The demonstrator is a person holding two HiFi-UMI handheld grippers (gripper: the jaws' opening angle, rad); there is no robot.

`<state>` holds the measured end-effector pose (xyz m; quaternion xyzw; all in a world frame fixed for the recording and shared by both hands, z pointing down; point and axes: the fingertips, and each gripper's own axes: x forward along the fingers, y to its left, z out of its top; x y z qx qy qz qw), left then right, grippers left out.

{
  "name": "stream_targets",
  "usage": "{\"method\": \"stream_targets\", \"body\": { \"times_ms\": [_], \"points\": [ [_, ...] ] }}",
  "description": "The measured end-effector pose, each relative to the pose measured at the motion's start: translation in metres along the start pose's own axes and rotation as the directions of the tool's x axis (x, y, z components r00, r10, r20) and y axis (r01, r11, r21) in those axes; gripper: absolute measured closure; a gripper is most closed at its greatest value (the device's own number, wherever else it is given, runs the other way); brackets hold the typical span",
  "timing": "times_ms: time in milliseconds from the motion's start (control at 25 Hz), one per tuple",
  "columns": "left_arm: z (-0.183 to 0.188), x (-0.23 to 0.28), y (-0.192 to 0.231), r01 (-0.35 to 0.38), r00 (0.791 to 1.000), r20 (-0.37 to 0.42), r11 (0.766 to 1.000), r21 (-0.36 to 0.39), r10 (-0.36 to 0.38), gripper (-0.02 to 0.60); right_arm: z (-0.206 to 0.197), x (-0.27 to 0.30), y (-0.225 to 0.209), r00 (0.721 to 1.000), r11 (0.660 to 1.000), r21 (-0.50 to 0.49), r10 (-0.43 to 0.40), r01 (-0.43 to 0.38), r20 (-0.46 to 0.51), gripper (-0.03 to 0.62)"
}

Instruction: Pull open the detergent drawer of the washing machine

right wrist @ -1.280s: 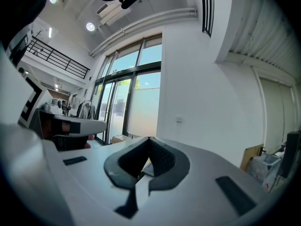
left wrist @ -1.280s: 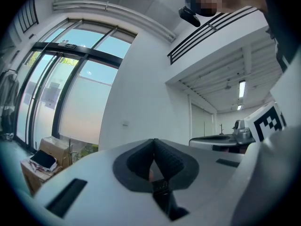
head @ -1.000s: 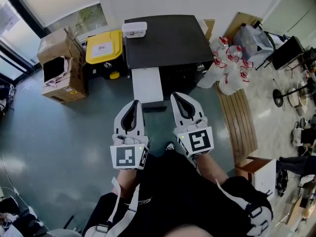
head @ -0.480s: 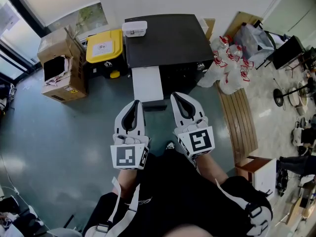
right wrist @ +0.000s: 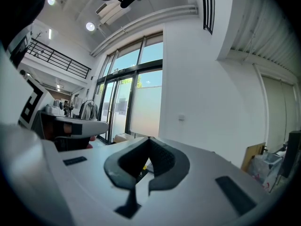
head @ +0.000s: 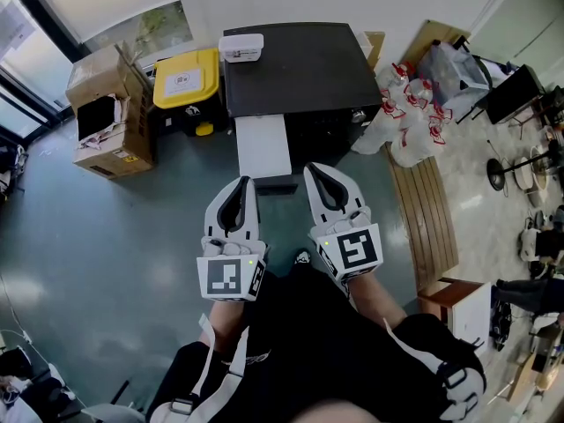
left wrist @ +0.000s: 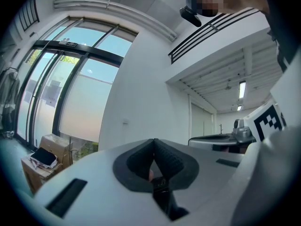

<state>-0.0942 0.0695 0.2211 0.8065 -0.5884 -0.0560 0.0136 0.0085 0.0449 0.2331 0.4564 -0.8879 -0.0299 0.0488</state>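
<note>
White plastic up close: both grippers sit side by side just in front of the person's black top, pointing level at the machine. The left gripper has its jaws pressed together on nothing. Same deal for the right gripper, pads meeting with nothing between them.

Compared with a second ago, basically nothing has changed. Neither hand has budged and the jaws have stayed closed, so I'd call this a pause, not a pull.

Just past the tips is what I take for the detergent drawer. It's a white slab sticking out of the front of the black washing machine, and it looks already out, though I can't tell for sure from above. Neither gripper seems to touch it.

Further back, a small white box sits on the machine's top, with a yellow-lidded bin beside it.
</note>
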Motion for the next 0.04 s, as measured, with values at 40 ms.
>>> {"method": "stream_targets", "body": {
  "times_ms": [40],
  "points": [
    [0.0003, -0.0003, 0.0, 0.001, 1.0, -0.001, 1.0, 0.0, -0.001, 0.56, 0.0004, -0.0001, 0.0005, 1.0, 1.0, -0.001, 0.0, 0.0, -0.002, 0.586]
  ]
}}
